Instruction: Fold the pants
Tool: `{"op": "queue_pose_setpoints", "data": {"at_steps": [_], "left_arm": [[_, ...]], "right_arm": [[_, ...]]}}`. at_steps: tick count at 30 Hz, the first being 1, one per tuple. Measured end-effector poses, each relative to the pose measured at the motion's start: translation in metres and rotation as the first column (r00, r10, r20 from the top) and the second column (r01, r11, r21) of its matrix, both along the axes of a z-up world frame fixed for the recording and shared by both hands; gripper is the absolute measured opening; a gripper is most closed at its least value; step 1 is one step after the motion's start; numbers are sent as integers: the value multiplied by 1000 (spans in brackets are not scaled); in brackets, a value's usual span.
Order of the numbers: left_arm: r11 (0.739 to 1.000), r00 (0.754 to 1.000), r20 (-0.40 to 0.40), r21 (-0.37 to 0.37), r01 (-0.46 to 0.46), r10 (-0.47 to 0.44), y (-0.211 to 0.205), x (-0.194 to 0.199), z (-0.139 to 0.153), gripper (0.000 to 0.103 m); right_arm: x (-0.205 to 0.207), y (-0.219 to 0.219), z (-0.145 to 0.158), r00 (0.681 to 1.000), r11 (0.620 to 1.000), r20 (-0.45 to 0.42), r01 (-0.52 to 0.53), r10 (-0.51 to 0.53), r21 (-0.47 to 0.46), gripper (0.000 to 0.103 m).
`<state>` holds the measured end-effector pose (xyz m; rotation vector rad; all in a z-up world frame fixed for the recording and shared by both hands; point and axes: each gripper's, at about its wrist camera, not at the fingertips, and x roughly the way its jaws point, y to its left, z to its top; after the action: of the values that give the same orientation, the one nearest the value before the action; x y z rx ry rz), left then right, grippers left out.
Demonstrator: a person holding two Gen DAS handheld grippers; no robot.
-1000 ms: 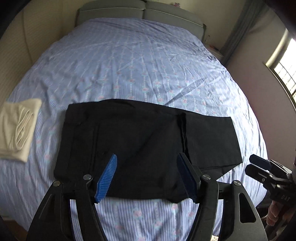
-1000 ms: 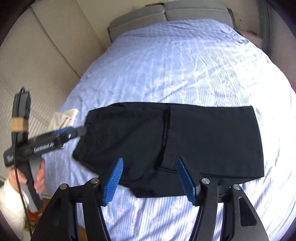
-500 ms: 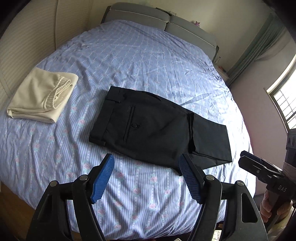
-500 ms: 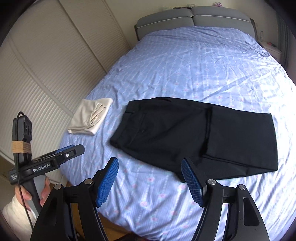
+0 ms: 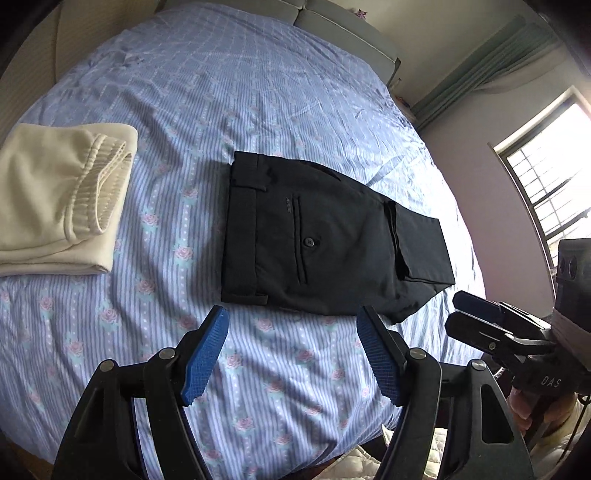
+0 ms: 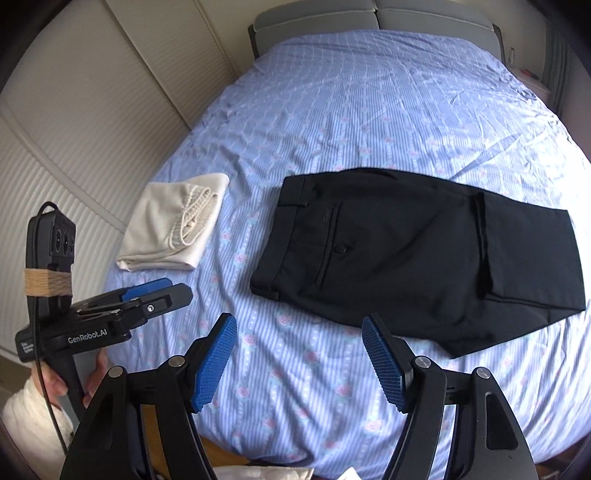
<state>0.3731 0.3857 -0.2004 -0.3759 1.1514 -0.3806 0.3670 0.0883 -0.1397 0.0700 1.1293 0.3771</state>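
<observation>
Black pants (image 5: 325, 243) lie folded flat on the blue striped bed, back pocket up, waistband to the left; they also show in the right wrist view (image 6: 413, 254). My left gripper (image 5: 291, 350) is open and empty, above the bed's near edge, short of the pants. My right gripper (image 6: 299, 354) is open and empty, also near the front edge, apart from the pants. Each gripper shows in the other's view: the right one (image 5: 469, 314) at the right side, the left one (image 6: 170, 291) at the left side.
A folded cream garment (image 5: 62, 199) lies on the bed left of the pants, seen also in the right wrist view (image 6: 173, 225). Grey headboard (image 6: 373, 14) at the far end. Panelled wall (image 6: 74, 122) on the left, window (image 5: 546, 177) on the right.
Both grippers have pulled back and up from the pants toward the bed's near edge. The pants stay folded on the bed; the cream garment has come into fuller view.
</observation>
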Motion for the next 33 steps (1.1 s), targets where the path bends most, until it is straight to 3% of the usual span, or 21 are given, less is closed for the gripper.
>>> {"op": "queue_pose_setpoints", "data": {"at_steps": [7, 16, 25, 33], "left_arm": [[992, 993, -65, -89, 88, -94, 15, 53, -63, 59], [972, 984, -160, -231, 38, -76, 29, 118, -138, 43], [965, 976, -172, -246, 87, -132, 20, 158, -176, 33], [918, 964, -222, -394, 50, -148, 22, 178, -207, 27]], "right_arm": [[33, 46, -42, 998, 995, -63, 1, -7, -95, 71], [74, 80, -91, 989, 983, -146, -24, -3, -182, 71], [96, 91, -115, 984, 979, -178, -27, -9, -200, 71], [101, 80, -122, 978, 984, -199, 19, -55, -177, 71]]}}
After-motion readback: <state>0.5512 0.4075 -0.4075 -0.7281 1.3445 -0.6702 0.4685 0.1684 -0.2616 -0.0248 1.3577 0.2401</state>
